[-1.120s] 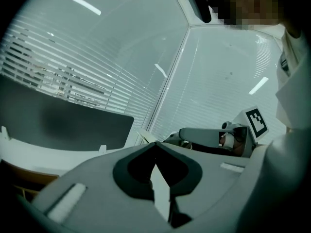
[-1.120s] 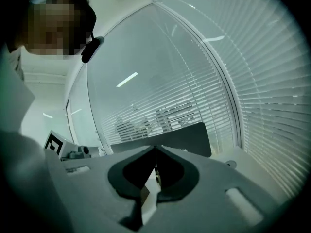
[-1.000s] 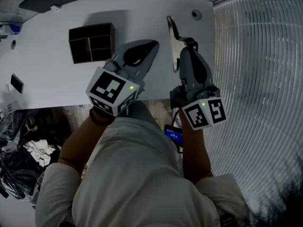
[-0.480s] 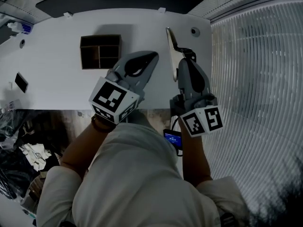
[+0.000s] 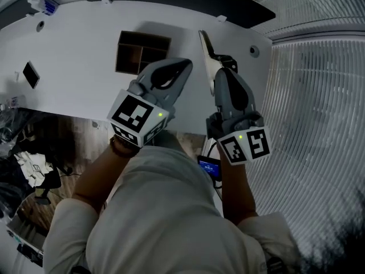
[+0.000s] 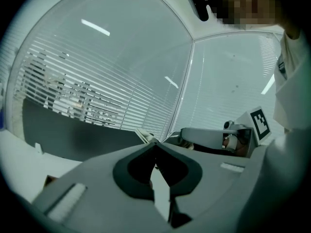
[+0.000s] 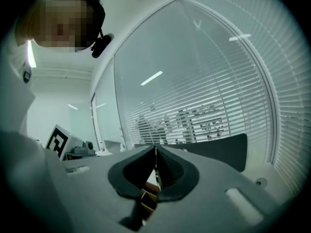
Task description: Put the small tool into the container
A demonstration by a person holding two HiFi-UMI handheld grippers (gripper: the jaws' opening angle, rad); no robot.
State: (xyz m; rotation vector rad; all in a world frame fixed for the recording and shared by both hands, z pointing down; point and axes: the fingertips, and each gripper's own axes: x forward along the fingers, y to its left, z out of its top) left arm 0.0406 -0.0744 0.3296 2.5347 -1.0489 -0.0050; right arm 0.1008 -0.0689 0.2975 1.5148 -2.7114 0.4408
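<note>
- The right gripper (image 5: 224, 59) has its jaws pressed together. The pale, thin tool (image 5: 207, 59) sits at its tip, apparently pinched there and sticking out sideways, above the table (image 5: 74, 56).
- The left gripper (image 5: 185, 66) is closed too, with nothing between its jaws. It hangs between the tool and the container (image 5: 144, 35).
- The step in hand is likely carrying the tool over to the container. To do it well, hold the pinch firm, since a thin blade can twist or slip in the jaws.
- I would move the left gripper aside first, so that the right one has a free path leftward.
- The tool looks longer than the small compartments, so it should be aimed at the larger one or tipped in end first. The jaws should open only once it is low inside.
- The container is a dark brown box on the table, split into several compartments and open at the top. All look empty, though their floors are dim.
</note>
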